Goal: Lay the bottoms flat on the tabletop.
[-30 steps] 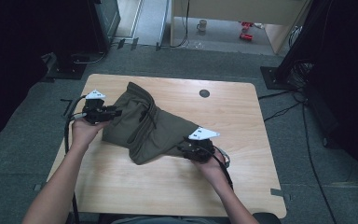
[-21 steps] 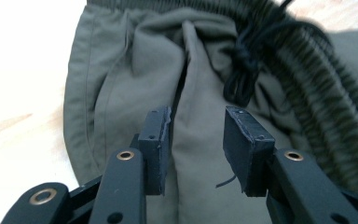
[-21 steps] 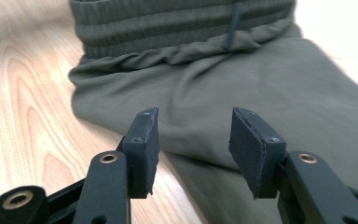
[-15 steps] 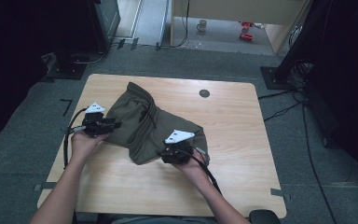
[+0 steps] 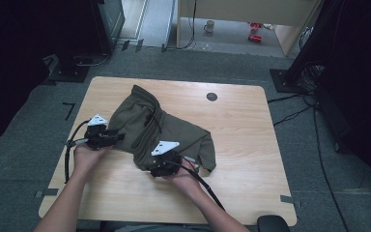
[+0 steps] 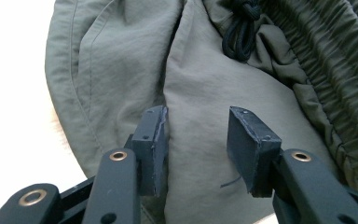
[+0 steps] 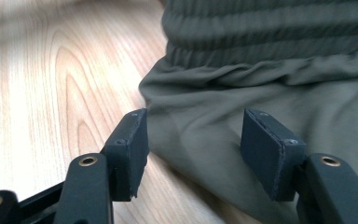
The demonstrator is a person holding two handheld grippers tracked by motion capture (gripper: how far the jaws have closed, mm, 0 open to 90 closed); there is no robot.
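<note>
olive garment (image 5: 166, 128) bunched on table (image 5: 241, 135); left gripper (image 6: 196, 140) and right gripper (image 7: 193, 144) apart, just opening, fabric between pads unpinched.

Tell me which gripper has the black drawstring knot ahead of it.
The left gripper: the black drawstring knot lies beyond its open jaws on the olive-green garment. The right gripper faces plain fabric.

Shorts (image 5: 164, 128): olive green, plain, ribbed waistband (image 6: 328, 70); drawstring (image 6: 240, 30) black. Table (image 5: 251, 145): light wood grain, one small dark round spot (image 5: 212, 96). Floor (image 5: 188, 60): grey. Mug (image 5: 208, 25): white.
</note>
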